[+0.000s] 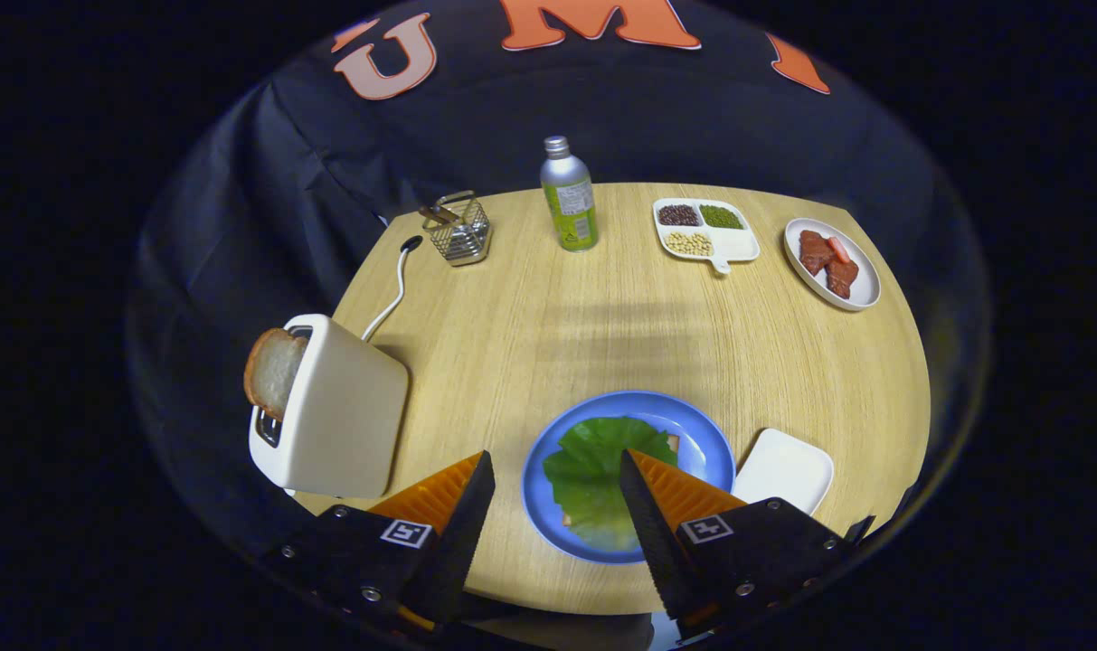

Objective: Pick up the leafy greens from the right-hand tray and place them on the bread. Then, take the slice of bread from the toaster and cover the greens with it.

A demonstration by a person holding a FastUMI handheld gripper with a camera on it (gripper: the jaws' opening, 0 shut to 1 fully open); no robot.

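A green leaf (pixel 593 470) lies flat over a bread slice on the blue plate (pixel 693 429), just ahead of my fingers; only small corners of that bread (pixel 672 443) peek out. My gripper (pixel 557 470) hovers above the plate, open, with nothing held between its fingers. Left of the plate stands a white toaster (pixel 340 416) with a slice of bread (pixel 272 369) sticking up out of its slot. Right of the plate sits a bare white tray (pixel 783 470).
Beyond the plate on the round wooden table (pixel 602 325) stand a metal bottle (pixel 569 194), a wire basket (pixel 458 228), a divided dish of beans (pixel 704 232) and a white oval plate with meat slices (pixel 833 262). The toaster's cord (pixel 394 289) trails toward the basket.
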